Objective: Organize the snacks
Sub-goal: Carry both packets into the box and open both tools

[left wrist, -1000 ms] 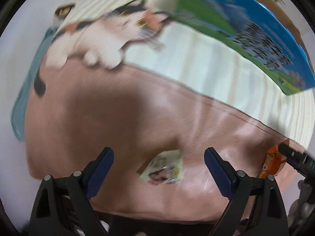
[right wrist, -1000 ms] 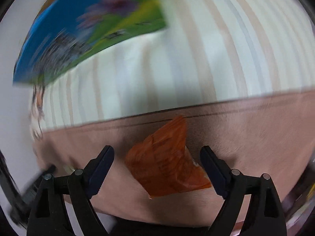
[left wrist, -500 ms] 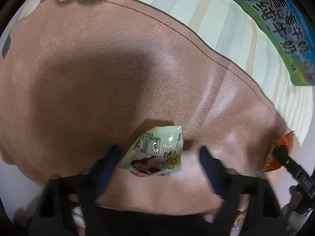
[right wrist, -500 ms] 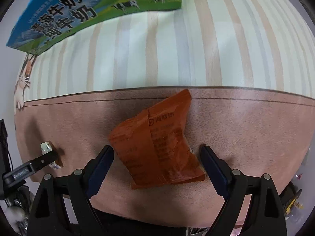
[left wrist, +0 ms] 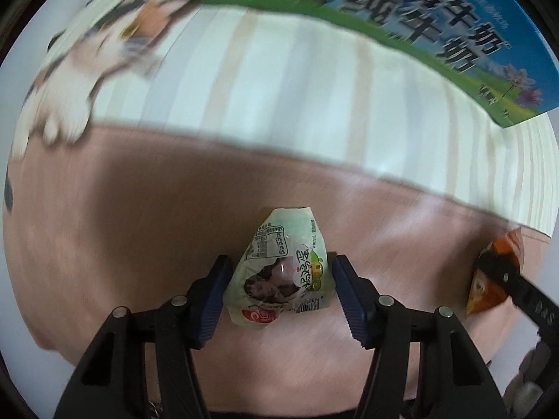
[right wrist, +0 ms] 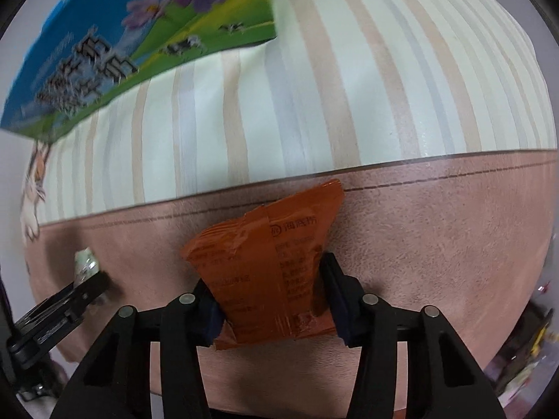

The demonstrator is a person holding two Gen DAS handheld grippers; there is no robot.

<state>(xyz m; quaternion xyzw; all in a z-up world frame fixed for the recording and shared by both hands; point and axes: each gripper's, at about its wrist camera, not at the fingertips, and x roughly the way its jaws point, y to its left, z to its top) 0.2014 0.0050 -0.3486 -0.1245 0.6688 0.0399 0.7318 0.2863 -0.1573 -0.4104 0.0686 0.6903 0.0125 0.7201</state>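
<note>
Now left gripper (left wrist: 279, 281) pinches crinkly green packet (left wrist: 283, 272); right gripper (right wrist: 270, 291) squeezes orange pouch (right wrist: 265, 262) (glossy).

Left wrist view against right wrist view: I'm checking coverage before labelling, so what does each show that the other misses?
Only the left wrist view shows the pale green snack packet's printed face, between the left gripper pads, whose jaws have just been closing, and most of the cat picture. Only the right wrist view shows the orange snack packet whole, pinched by the right gripper, whose jaws have just been closing. Both show the blue milk carton, the striped and pink mat, and a glimpse of the other gripper and packet.
</note>
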